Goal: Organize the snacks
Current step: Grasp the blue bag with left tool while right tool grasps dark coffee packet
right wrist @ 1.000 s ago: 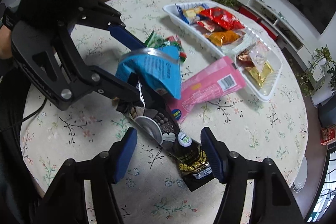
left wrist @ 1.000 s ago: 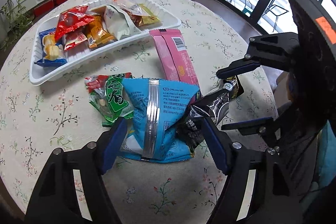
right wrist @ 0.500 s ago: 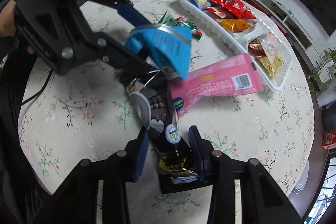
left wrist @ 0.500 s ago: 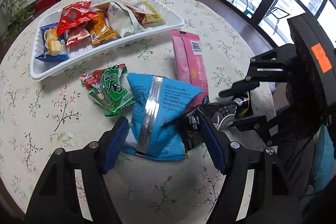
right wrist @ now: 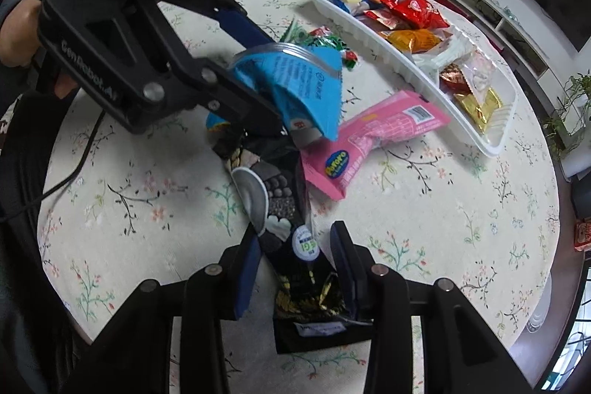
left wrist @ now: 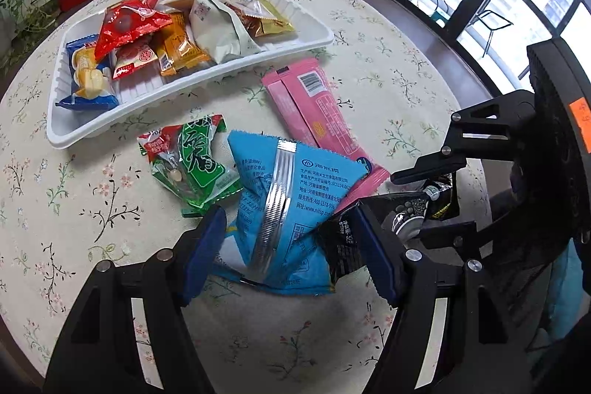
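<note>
Since the earlier frame the right tongs (right wrist: 295,268) have narrowed from wide apart onto the black bag (right wrist: 295,268), and their blue pads now press its sides near its lower end. The left tongs (left wrist: 291,246) have kept their spread around the blue bag (left wrist: 291,209), squeezing its lower part so it bulges up between the fingers.

The round counter (left wrist: 74,216) carries a flowered cloth. On its far side lies a long white tray (left wrist: 236,69) holding a blue pack, a red pack, a small red-and-white one, an orange pack, a pale bag and some gold and clear-wrapped pieces.

Nearer, outside the tray, the pink bag (left wrist: 317,113) lies flat, its lower end tucked under the blue bag. The black bag touches the blue bag's right side. The green pack (left wrist: 192,161) lies just left of the blue bag, touching its edge.
</note>
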The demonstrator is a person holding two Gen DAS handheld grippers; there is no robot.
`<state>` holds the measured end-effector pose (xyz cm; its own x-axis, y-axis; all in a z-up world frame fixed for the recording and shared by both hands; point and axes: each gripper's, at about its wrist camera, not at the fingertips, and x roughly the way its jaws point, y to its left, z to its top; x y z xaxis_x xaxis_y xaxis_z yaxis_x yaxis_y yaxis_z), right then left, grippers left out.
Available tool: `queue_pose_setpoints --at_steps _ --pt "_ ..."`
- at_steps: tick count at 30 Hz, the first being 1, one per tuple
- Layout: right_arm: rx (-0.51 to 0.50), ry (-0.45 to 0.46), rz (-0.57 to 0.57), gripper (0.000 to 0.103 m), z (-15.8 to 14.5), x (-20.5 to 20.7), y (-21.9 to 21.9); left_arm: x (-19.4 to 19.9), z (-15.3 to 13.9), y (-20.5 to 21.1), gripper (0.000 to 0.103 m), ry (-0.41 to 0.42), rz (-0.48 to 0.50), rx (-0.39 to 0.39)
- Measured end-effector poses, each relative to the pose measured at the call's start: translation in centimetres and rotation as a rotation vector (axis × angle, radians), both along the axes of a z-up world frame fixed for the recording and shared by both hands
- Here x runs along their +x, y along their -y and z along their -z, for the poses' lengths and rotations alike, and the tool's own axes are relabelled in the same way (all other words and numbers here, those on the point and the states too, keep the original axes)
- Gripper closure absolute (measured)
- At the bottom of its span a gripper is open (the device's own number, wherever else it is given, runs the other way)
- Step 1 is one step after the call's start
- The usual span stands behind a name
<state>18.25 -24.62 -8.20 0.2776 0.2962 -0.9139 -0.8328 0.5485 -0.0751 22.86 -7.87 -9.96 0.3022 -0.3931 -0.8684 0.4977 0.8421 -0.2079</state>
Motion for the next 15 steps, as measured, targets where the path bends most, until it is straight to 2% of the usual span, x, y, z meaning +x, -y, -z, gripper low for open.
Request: queue_pose_setpoints --at_steps 3,4,5,15 --pt "0.001 -0.006 -0.025 0.061 0.1 -0.4 -0.3 0.0 0.0 0.3 0.039 -0.001 0.015 0.000" --pt "-0.005 -0.006 -0.039 0.069 0.1 -0.7 -0.3 0.1 0.0 0.5 0.039 -0.001 0.018 0.001" --pt "-0.013 -0.004 -0.056 0.071 0.1 -1.1 -0.3 0.1 -0.1 0.7 0.039 0.001 0.023 0.001" --pt "-0.030 -0.028 -0.059 0.074 0.0 -2.8 1.9 0.0 -0.3 2.0 0.041 -0.004 0.065 -0.012"
